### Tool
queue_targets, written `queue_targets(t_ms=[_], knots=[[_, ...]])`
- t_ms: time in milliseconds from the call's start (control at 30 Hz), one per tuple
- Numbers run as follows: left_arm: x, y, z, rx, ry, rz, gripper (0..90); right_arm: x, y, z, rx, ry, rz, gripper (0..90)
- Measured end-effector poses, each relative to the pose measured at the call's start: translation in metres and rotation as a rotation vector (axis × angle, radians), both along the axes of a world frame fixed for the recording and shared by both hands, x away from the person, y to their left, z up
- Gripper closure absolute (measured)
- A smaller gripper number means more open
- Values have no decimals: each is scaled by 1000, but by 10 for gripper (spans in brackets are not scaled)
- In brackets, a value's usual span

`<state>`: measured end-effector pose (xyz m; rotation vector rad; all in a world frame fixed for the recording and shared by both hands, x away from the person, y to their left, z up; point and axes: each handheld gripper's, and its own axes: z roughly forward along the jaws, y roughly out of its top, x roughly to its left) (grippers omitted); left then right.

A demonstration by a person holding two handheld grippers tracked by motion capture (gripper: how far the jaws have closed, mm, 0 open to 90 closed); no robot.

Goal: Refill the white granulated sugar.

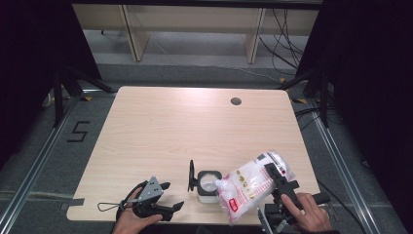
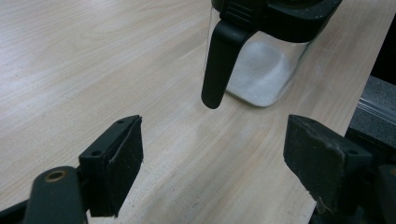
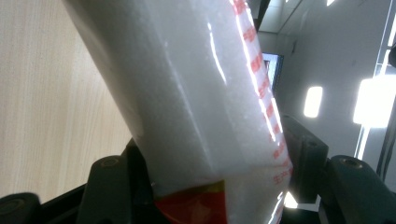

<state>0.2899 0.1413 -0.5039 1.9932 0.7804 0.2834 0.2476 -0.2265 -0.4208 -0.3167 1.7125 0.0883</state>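
Right tool (image 1: pixel 278 181) clamps a clear plastic bag of white granules with red print (image 1: pixel 251 185), long axis tilted, spout end down-left over the clear square jar with black rim and handle (image 1: pixel 208 185). Left tool (image 1: pixel 160 197) gapes wide, empty, near the light wood counter (image 1: pixel 185 126) front edge.

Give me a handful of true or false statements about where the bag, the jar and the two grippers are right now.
1. The right gripper is clamped on the clear plastic bag of white granules with red print. True.
2. The bag lies flat on the light wooden table. False: it is held up, tilted with one corner over the jar's mouth.
3. The left gripper has its fingers spread, holding nothing. True.
4. The clear square jar with a black rim and flip lid is empty. False: white granules already lie in its bottom.
5. The jar stands near the table's far edge. False: it stands near the person's edge.
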Motion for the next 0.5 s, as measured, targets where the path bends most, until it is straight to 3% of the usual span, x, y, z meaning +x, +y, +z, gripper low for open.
queue_targets(t_ms=[33, 133, 233, 300, 400, 500], knots=[[0, 0, 0, 0, 0, 1, 195, -1, 0, 2, -16, 4, -9, 421], [0, -1, 0, -4, 2, 3, 194, 0, 0, 1, -16, -7, 8, 421], [0, 0, 0, -3, 0, 3, 194, -1, 0, 1, -1, 11, -15, 421], [0, 0, 0, -1, 1, 0, 194, 0, 0, 0, 1, -4, 1, 421], [0, 0, 0, 0, -1, 1, 194, -1, 0, 2, -13, 6, -11, 421], [-1, 0, 1, 0, -2, 6, 194, -1, 0, 0, 7, 1, -7, 421]])
